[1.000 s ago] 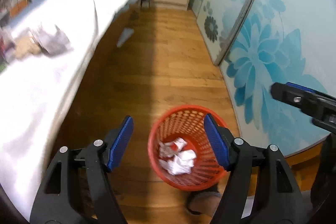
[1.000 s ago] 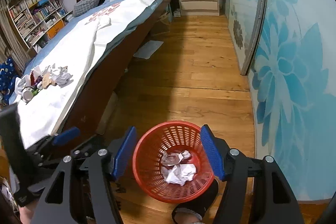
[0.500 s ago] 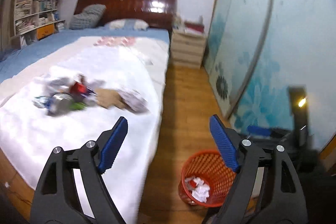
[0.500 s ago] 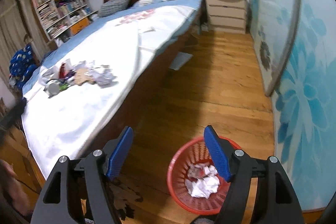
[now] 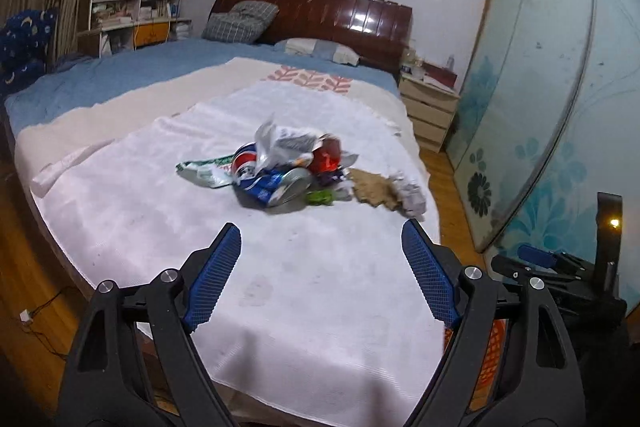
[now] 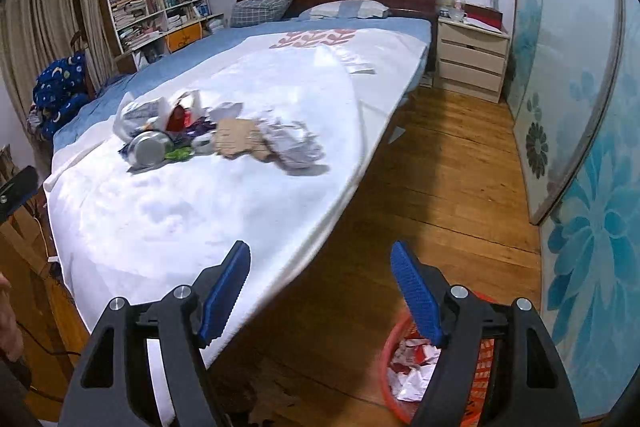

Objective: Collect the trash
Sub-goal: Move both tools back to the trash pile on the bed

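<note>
Between the wide-apart, empty jaws of the left gripper (image 5: 321,245) lies bare white sheet (image 5: 312,287), with the trash pile (image 5: 296,167) at twelve o'clock, while the right gripper (image 6: 321,259), likewise spread and empty, has the red basket (image 6: 390,347) at five o'clock.

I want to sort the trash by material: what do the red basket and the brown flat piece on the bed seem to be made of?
Red basket: probably plastic, with a moulded mesh wall of uniform colour. Brown flat piece: likely cardboard, matte tan, stiff, with ragged torn edges.
</note>
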A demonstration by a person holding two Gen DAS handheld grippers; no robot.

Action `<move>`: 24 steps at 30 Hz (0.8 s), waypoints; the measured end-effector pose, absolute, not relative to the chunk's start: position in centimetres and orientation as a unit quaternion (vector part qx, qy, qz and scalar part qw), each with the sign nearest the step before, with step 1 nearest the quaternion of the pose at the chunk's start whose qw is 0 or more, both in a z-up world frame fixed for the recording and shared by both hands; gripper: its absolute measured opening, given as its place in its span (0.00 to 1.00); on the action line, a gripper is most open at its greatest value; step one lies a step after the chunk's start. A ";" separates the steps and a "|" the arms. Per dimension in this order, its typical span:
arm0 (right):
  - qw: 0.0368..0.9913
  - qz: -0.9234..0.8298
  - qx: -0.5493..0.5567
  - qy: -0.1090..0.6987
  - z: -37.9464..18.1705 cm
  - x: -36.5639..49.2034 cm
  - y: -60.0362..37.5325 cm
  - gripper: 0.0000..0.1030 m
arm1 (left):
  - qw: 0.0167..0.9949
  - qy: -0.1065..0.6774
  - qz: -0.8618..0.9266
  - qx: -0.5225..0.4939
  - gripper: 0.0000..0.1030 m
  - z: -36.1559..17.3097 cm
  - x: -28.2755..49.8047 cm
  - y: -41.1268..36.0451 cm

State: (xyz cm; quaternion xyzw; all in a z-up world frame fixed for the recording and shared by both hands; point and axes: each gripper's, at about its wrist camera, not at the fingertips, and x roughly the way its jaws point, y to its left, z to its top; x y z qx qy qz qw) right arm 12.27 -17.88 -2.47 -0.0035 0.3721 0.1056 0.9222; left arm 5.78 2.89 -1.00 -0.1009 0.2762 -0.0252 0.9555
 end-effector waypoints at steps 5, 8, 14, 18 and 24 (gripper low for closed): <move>0.922 0.108 -0.011 0.372 -3.0 12.1 -15.7 0.72 | 0.951 0.286 -0.032 -0.114 0.80 -1.8 6.8 4.2; 0.921 0.111 -0.012 0.373 -3.4 11.8 -14.7 0.73 | 0.949 0.288 -0.033 -0.120 0.80 -2.2 6.8 4.5; 0.925 0.127 -0.027 0.358 -3.0 12.1 -13.8 0.74 | 0.946 0.290 -0.035 -0.141 0.80 -2.6 6.1 5.1; 0.931 0.132 -0.045 0.337 -1.7 14.0 -13.1 0.74 | 0.942 0.297 -0.039 -0.154 0.80 -3.0 6.4 5.6; 0.933 0.137 -0.092 0.321 -0.9 21.1 -9.3 0.74 | 0.938 0.301 -0.049 -0.165 0.80 -2.7 6.1 6.4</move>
